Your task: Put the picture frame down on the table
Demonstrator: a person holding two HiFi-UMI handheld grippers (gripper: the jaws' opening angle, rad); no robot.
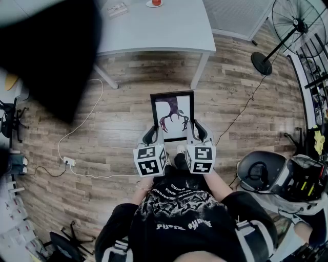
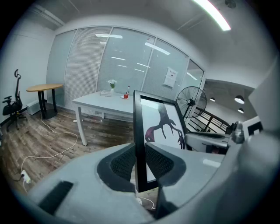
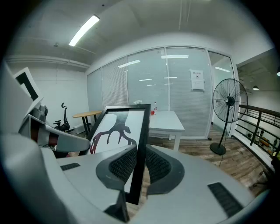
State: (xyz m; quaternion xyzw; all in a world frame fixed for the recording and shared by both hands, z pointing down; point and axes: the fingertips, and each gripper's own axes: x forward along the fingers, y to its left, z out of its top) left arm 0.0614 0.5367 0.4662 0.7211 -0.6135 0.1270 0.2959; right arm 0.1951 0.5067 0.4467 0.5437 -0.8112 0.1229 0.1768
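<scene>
The wood plank floor (image 1: 123,117) fills most of the head view. The white counter (image 1: 169,28) sits across the upper middle of that view, and its legs stand on the planks. A black pedestal fan (image 1: 294,23) stands in the upper right corner, well apart from the counter.

The picture frame (image 1: 172,115) is in the centre of the head view, in the air over the floor, below the counter's near edge and clear of it. It has a black border, and its white print shows a dark antler-like shape.

I hold it from both sides. My left gripper (image 1: 152,134) has its jaws closed narrow on the frame's left edge near the lower corner, with the ribbed pads pressed against both faces of the border (image 2: 139,144). My right gripper (image 1: 197,130) clamps the frame's right edge (image 3: 141,144) the same way.

A white cable (image 1: 82,128) loops over the floor at the left. A small red object (image 1: 156,2) sits at the counter's far edge.
</scene>
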